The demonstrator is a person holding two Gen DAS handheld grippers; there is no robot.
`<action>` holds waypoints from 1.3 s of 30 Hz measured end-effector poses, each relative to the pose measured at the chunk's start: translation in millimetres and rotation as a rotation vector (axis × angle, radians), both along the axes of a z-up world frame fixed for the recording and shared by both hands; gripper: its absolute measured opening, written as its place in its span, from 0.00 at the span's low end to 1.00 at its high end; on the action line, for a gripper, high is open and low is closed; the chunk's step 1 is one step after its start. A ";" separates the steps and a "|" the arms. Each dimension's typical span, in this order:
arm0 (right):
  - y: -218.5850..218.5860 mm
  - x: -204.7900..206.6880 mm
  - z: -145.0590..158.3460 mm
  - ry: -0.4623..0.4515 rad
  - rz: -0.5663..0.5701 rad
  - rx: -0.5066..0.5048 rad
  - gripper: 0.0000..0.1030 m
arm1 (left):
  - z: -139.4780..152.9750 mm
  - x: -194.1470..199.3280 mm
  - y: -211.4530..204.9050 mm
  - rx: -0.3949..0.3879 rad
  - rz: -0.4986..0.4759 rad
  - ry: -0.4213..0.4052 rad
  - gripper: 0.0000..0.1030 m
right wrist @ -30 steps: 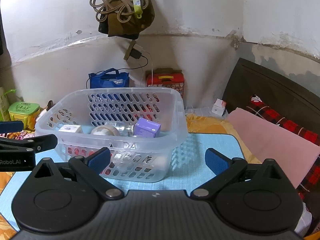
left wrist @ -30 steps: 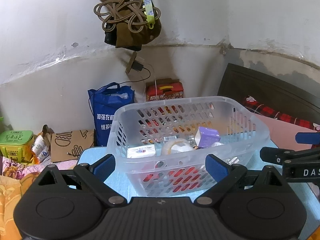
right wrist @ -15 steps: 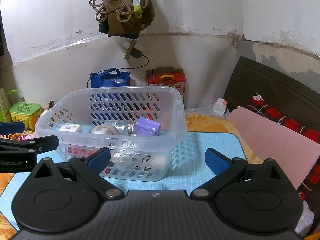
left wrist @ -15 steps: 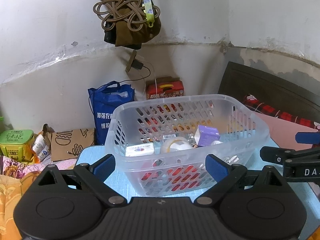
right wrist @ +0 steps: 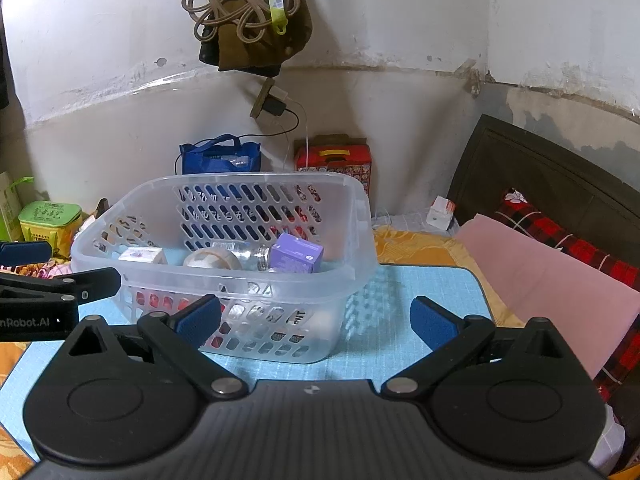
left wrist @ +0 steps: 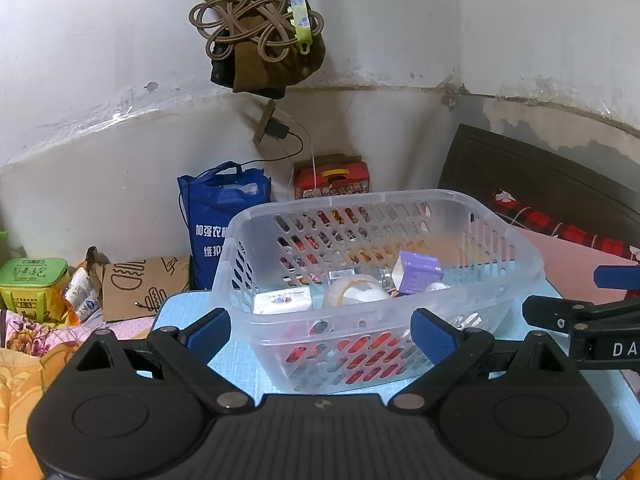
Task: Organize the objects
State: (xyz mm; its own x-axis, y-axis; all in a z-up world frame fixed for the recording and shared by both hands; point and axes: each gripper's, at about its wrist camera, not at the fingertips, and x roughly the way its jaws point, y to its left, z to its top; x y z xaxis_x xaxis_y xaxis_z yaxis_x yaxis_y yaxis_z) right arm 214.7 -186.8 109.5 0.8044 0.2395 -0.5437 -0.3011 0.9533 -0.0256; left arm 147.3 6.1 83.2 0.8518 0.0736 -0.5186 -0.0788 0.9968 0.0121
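A clear slotted plastic basket sits on a light blue surface, holding a purple box, a roll of tape, a small white packet and a clear bottle lying between them. The left gripper has its blue-padded fingers spread wide in front of the basket's near wall, gripping nothing, while the right gripper reaches in from the right edge, just beside the basket. Behind the surface stand a blue bag, a red box and a green tub, with a knot of tan cord hanging on the wall above.
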 end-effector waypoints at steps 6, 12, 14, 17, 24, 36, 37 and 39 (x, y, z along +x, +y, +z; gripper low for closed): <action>1.6 -1.4 -1.1 0.000 0.000 -0.006 1.00 | 0.8 -2.4 -0.1 0.024 0.006 -0.028 0.95; 0.3 -1.3 -2.2 0.005 0.000 -0.004 1.00 | 3.2 -3.5 -2.6 0.058 0.026 -0.048 0.95; 0.6 -1.3 -2.3 0.005 -0.001 -0.004 1.00 | 4.1 -3.0 -2.8 0.057 0.034 -0.052 0.95; 1.0 -1.2 -2.5 0.004 -0.002 -0.004 1.00 | 4.3 -0.9 -1.7 0.040 0.030 -0.046 0.95; 2.1 -1.1 -2.4 0.004 0.005 -0.001 1.00 | 0.3 3.9 -3.7 0.042 0.022 -0.030 0.95; 4.3 1.8 -4.8 0.014 0.000 -0.009 1.00 | -1.6 3.6 -3.9 0.035 -0.004 -0.039 0.95; 4.4 1.7 -4.6 0.013 0.000 -0.009 1.00 | -1.6 3.9 -3.7 0.036 0.004 -0.038 0.95; 4.9 2.2 -4.5 0.013 0.001 -0.009 1.00 | -2.2 4.9 -3.5 0.033 -0.003 -0.036 0.95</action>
State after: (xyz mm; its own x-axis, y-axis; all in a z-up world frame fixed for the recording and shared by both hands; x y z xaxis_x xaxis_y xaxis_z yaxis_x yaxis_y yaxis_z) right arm 216.8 -181.9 105.0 0.7970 0.2356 -0.5562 -0.3024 0.9527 -0.0298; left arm 152.2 2.6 81.0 0.8704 0.0873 -0.4846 -0.0766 0.9962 0.0417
